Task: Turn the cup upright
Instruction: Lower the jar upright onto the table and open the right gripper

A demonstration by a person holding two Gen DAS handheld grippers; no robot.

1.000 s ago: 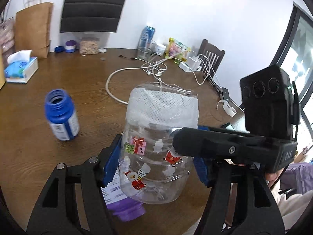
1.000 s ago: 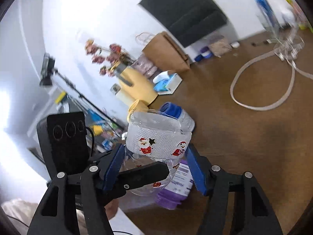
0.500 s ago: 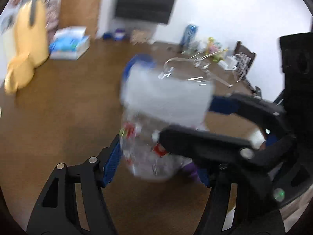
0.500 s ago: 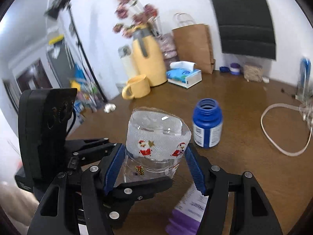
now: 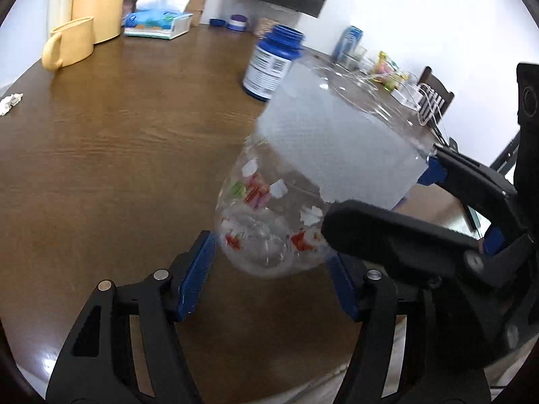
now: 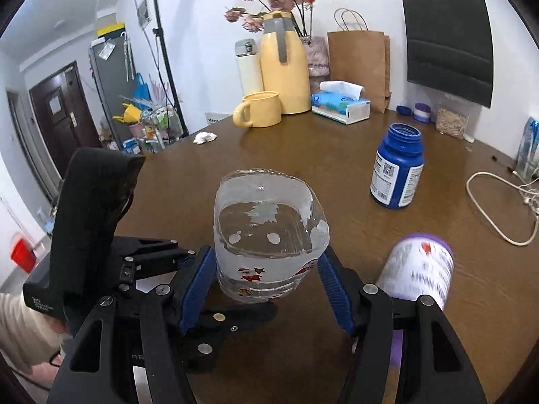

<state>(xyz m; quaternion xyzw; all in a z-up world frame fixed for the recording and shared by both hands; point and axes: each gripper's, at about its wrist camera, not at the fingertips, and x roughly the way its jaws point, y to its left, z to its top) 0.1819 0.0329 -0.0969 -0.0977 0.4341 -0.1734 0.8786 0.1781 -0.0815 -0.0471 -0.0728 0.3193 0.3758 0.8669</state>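
**Cup carried mouth-up between two tools**

The right hand-held gripper (image 6: 266, 282) is clamped on the clear cup (image 6: 269, 235), mouth up, above the surface (image 6: 337, 155), ready to set down. The left hand-held gripper (image 5: 269, 269) stands apart around the cup's base, probably steadying.

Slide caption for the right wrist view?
Right gripper holds the clear Christmas-sticker plastic cup mouth-up above the brown wooden table.

Blue bottle (image 6: 397, 171) beside open tabletop (image 6: 303, 155)
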